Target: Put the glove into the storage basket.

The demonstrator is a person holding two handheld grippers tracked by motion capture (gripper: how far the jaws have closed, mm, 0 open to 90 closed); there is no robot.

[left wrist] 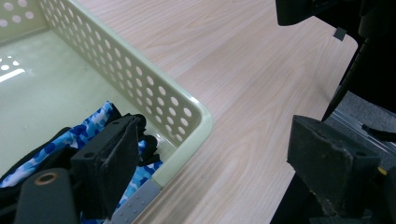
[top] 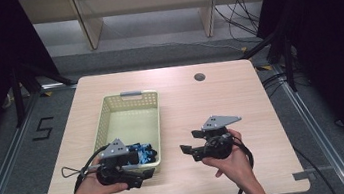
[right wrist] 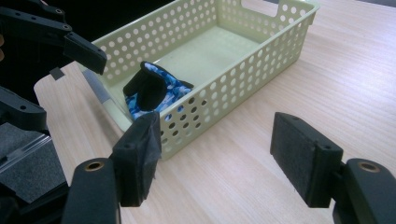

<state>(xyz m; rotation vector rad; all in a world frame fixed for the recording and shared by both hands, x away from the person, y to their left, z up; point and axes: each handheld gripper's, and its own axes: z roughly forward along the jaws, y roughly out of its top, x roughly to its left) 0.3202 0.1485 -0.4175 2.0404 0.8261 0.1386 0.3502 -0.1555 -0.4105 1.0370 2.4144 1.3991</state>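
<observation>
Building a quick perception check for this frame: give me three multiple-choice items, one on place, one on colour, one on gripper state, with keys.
1. Where does the blue patterned cloth lie?
A. on the bare table beside the basket
B. inside the basket, at its near end
C. between the right gripper's jaws

2. What colour is the basket?
A. pale yellow-green
B. red
C. black

3. How do the jaws of the right gripper stand?
A. shut on the cloth
B. shut on the basket rim
C. open, holding nothing

Key: 1 B, the cloth sits within the perforated walls; 2 A, the walls and floor are pale yellow-green; 3 C, bare table shows in the wide gap between the jaws.
</observation>
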